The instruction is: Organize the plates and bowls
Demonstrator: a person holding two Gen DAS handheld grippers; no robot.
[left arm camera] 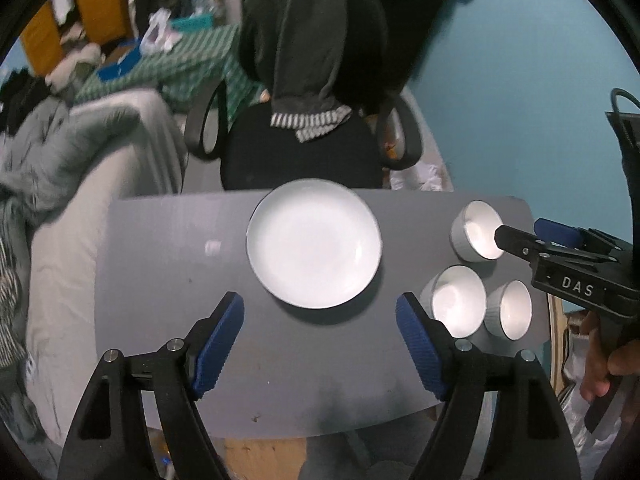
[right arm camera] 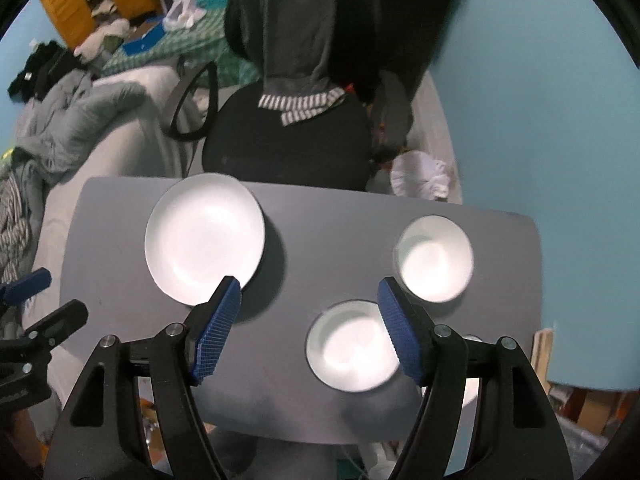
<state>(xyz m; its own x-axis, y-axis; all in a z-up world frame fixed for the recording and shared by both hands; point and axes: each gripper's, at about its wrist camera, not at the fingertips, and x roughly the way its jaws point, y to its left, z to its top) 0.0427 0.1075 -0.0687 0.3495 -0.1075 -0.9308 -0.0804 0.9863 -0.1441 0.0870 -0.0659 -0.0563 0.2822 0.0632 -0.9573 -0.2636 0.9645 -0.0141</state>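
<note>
A white plate [left arm camera: 314,244] [right arm camera: 204,238] lies at the far middle of the grey table [left arm camera: 180,280] [right arm camera: 320,240]. Three white bowls stand upright at the table's right end: a far bowl [left arm camera: 478,230] [right arm camera: 434,258], a middle bowl [left arm camera: 456,300] [right arm camera: 352,346] and a near ribbed bowl [left arm camera: 510,310] that the right finger mostly hides in the right wrist view. My left gripper [left arm camera: 320,320] [right arm camera: 62,292] hangs open above the table, on the near side of the plate, with nothing in it. My right gripper [right arm camera: 309,292] [left arm camera: 522,232] hangs open and empty above the bowls.
A black office chair with a dark hoodie [left arm camera: 304,80] draped over it stands against the table's far edge. A bed with grey bedding [left arm camera: 80,152] runs along the left. A blue wall [left arm camera: 520,80] closes the right side. A white bag [right arm camera: 420,176] lies on the floor.
</note>
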